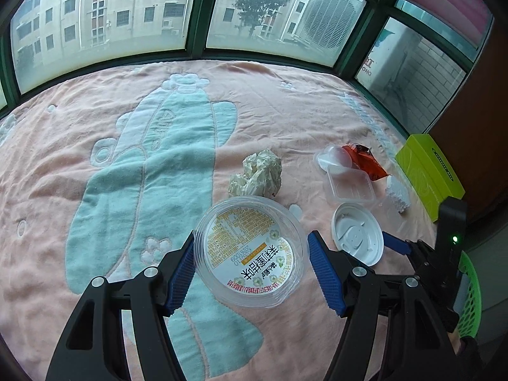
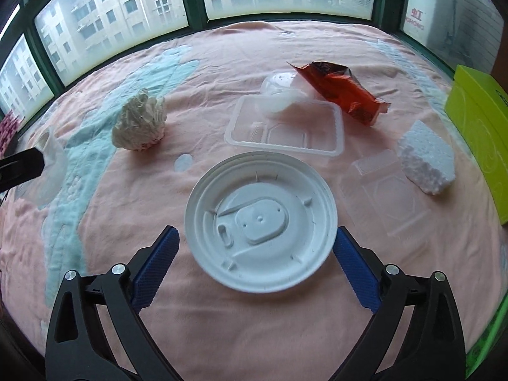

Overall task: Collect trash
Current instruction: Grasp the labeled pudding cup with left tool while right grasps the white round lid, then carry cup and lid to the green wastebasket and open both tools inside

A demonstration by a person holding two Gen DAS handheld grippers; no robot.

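Note:
Trash lies on a pink and teal blanket [image 1: 95, 120]. My left gripper [image 1: 252, 247] is open, its blue pads on either side of a clear round labelled tub [image 1: 252, 250]. My right gripper [image 2: 255, 247] is open around a white round lid [image 2: 260, 222], which also shows in the left wrist view [image 1: 357, 238]. Beyond lie a crumpled paper ball [image 2: 139, 123], a clear rectangular tray [image 2: 285, 127], a clear cup [image 2: 281, 92], an orange snack wrapper [image 2: 343, 92], a foam chunk [image 2: 425, 158] and a flat clear package [image 2: 387, 197].
A lime-green box [image 1: 428, 174] stands at the right edge of the blanket. A green plastic basket [image 1: 470, 292] sits below it at the right. Windows with dark green frames [image 1: 197, 12] close off the far side.

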